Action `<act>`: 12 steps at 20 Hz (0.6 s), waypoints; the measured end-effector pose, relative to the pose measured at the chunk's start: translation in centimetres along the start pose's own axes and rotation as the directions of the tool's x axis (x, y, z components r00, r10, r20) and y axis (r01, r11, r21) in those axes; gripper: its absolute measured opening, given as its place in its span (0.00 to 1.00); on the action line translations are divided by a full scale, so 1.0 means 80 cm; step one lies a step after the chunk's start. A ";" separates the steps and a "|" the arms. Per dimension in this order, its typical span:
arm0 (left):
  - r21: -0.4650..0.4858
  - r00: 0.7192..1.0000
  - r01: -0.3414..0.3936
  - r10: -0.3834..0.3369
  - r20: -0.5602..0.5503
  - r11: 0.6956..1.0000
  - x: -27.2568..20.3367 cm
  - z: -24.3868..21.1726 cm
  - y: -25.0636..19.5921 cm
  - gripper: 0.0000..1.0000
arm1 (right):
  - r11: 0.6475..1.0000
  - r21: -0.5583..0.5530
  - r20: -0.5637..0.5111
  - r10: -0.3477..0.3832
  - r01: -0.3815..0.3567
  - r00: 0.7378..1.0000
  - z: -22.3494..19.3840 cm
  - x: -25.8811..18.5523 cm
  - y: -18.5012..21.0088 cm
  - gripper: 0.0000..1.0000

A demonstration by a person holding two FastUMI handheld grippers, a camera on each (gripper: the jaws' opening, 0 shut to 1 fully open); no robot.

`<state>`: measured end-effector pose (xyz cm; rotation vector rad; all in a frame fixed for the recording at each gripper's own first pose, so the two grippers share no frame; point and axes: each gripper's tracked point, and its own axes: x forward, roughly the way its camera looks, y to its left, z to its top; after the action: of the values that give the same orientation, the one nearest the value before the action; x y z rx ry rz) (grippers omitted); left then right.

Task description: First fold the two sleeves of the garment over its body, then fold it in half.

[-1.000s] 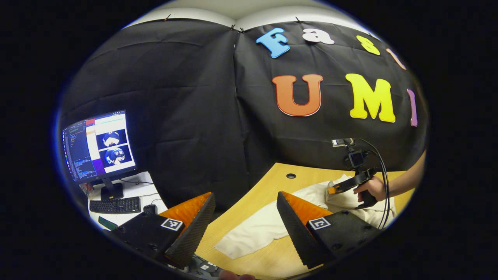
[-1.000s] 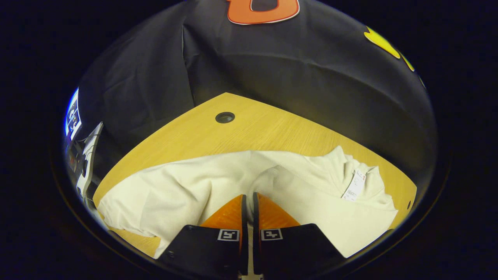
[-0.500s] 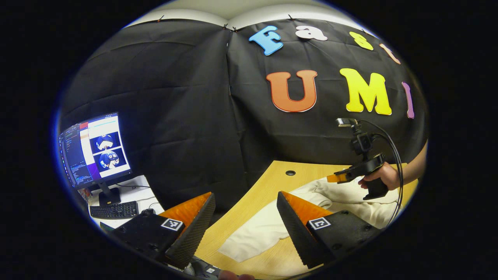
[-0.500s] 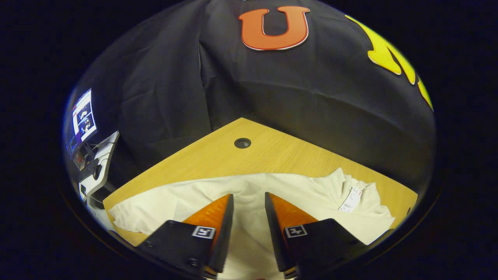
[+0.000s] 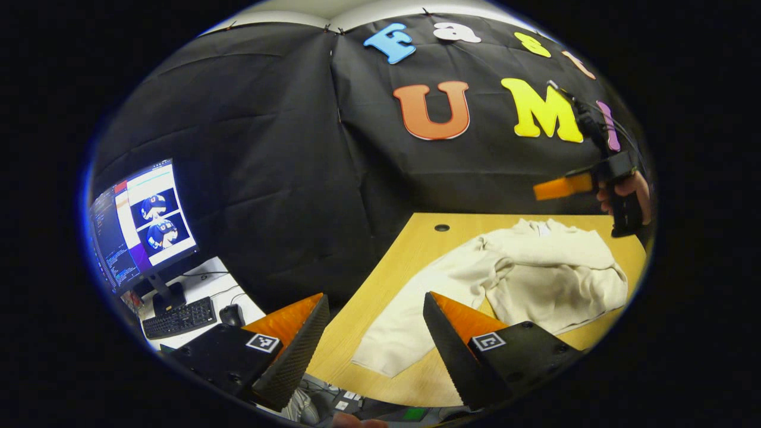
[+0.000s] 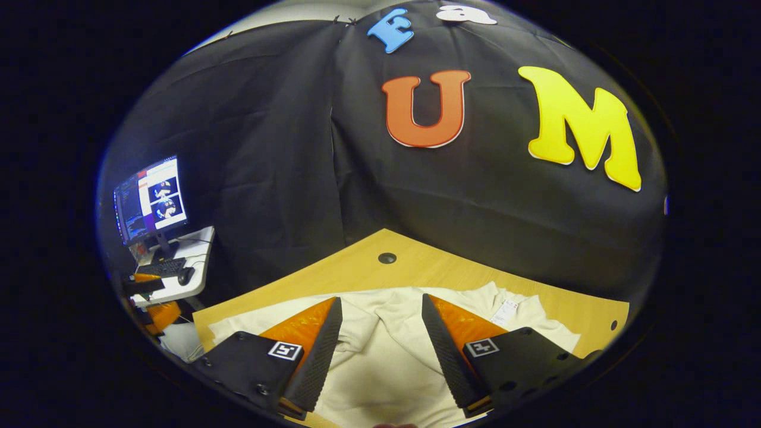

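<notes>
In the left gripper view, the left hand-held gripper [image 5: 376, 333] has its two fingers spread wide and holds nothing; it hangs above the near edge of the light wooden bench [image 5: 410, 249], touching neither wood nor cloth. The cream long-sleeved garment [image 5: 523, 279] lies crumpled on the bench beyond the right finger, one sleeve [image 5: 404, 333] stretching flat toward the near edge, its cuff end lying between the two fingers as seen from the camera. A small round cable hole [image 5: 442, 227] sits in the bench near the far edge, clear of the cloth. High at the right, the right hand-held gripper [image 5: 556, 188] is raised well above the garment, held by a hand [image 5: 624, 190]; whether its fingers are apart cannot be told from this side. At the left, a lit computer monitor [image 5: 140, 223], a black keyboard [image 5: 178, 316] and a black mouse [image 5: 230, 314] stand on a white side desk [image 5: 208, 285].

In the right gripper view, the right hand-held gripper [image 6: 380, 345] is spread open and empty, hanging over the garment [image 6: 380, 368], which lies bunched on the bench [image 6: 428, 270] below and between its fingers. A white tag [image 6: 505, 310] shows on the cloth just beyond the right finger. The cable hole [image 6: 387, 258] is farther back. The monitor [image 6: 151, 201] and side desk [image 6: 178, 285] are well off at the left.
</notes>
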<state>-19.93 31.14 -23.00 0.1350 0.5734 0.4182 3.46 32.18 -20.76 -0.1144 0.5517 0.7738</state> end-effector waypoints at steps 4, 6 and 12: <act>0.033 0.995 0.070 -0.068 -0.071 0.997 0.015 -0.050 -0.006 1.00 | 0.999 -0.036 -0.012 0.002 -0.003 1.000 -0.017 -0.059 -0.004 0.84; 0.032 0.989 0.097 -0.093 -0.111 0.995 0.031 -0.079 -0.004 1.00 | 0.994 -0.110 -0.035 -0.014 0.010 0.999 -0.035 -0.079 -0.017 0.84; -0.029 0.966 0.135 -0.138 -0.218 0.990 0.074 -0.146 0.001 1.00 | 0.989 -0.120 -0.085 -0.100 0.090 0.991 -0.065 -0.123 -0.068 0.81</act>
<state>-21.91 33.78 -35.66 0.0348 0.7931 0.3045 -0.76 20.58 -20.71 -0.2823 0.5830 0.7096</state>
